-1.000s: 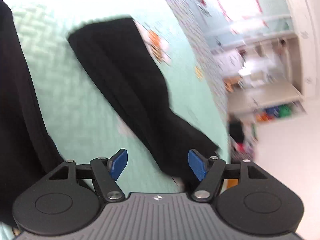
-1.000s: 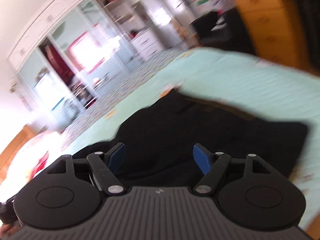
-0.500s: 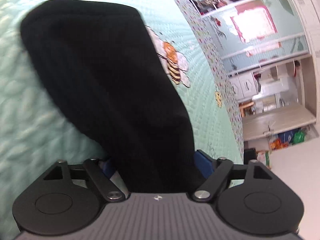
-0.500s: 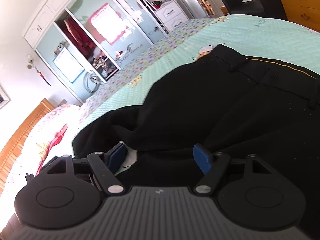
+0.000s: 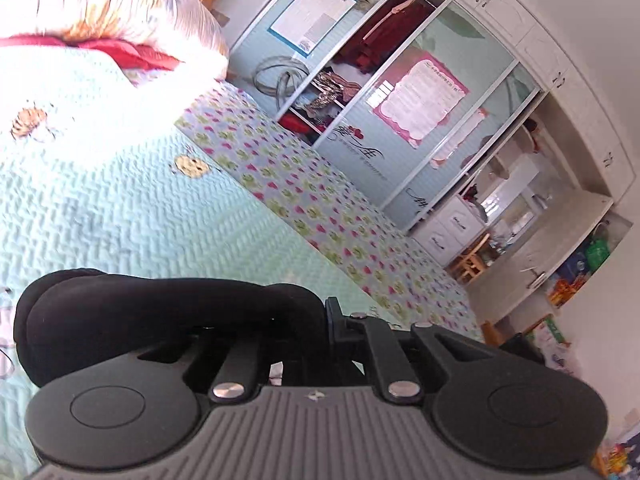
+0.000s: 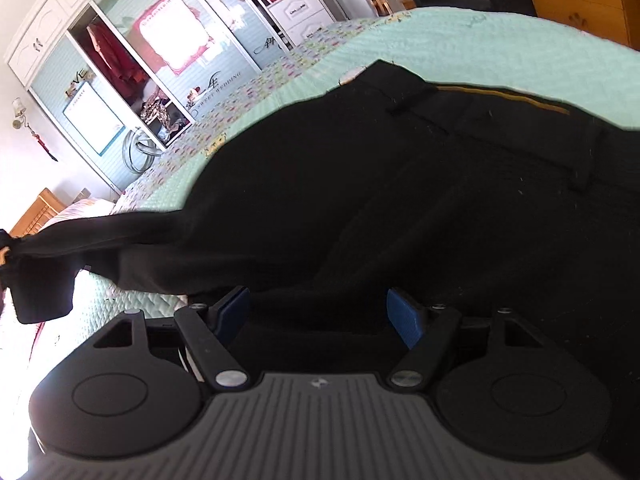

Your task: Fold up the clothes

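Left claw lifts a trouser leg off the bed

The left claw [image 5: 304,320], wide open a second ago, is now clamped on a bunched leg of the black trousers [image 6: 400,200] and has raised it clear of the green bed cover [image 5: 120,208]. The right claw [image 6: 320,312] stays spread open, gripping nothing, low over the trouser seat near the waistband [image 6: 500,120]. I judge a fold is under way

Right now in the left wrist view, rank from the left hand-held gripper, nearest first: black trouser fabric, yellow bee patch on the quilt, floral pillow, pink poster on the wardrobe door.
1. Black trouser fabric: bunched at the fingers.
2. Yellow bee patch: mid-quilt, ahead and left.
3. Floral pillow: head of the bed, upper left.
4. Pink poster: wardrobe door, beyond the bed, right.
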